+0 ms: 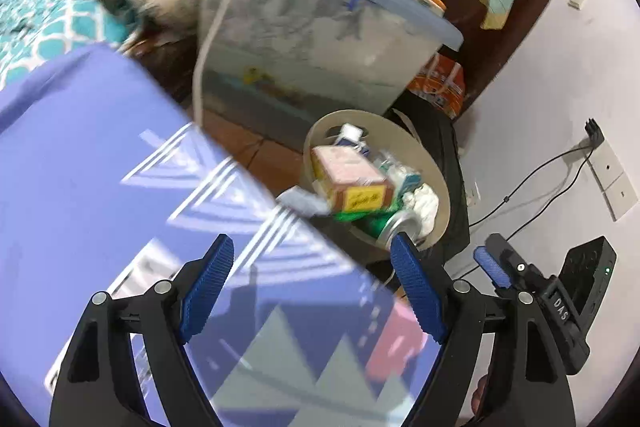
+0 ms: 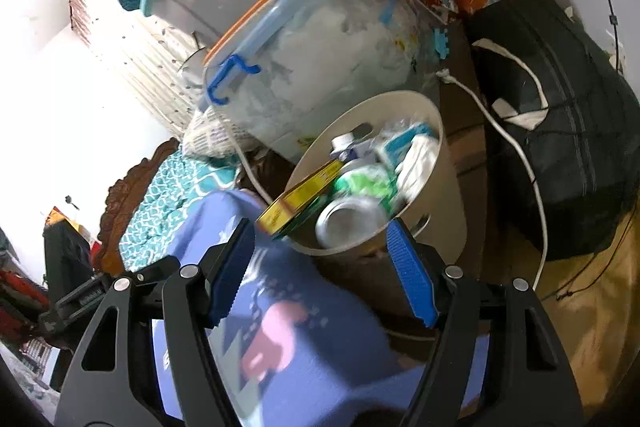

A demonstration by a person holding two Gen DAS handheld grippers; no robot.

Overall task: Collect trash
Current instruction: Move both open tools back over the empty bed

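Both views motion-blurred, fisheye-warped w/ dark corners; bright wall [image 2: 60, 99] blown out; lighting even.

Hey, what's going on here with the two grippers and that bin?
A person is collecting trash with a handheld gripper in each hand. The beige waste bin is already full: a yellow-edged carton, a can, green wrapping and crumpled white paper sit inside. The left gripper and right gripper both stand open and empty, over the purple patterned cover beside the bin.
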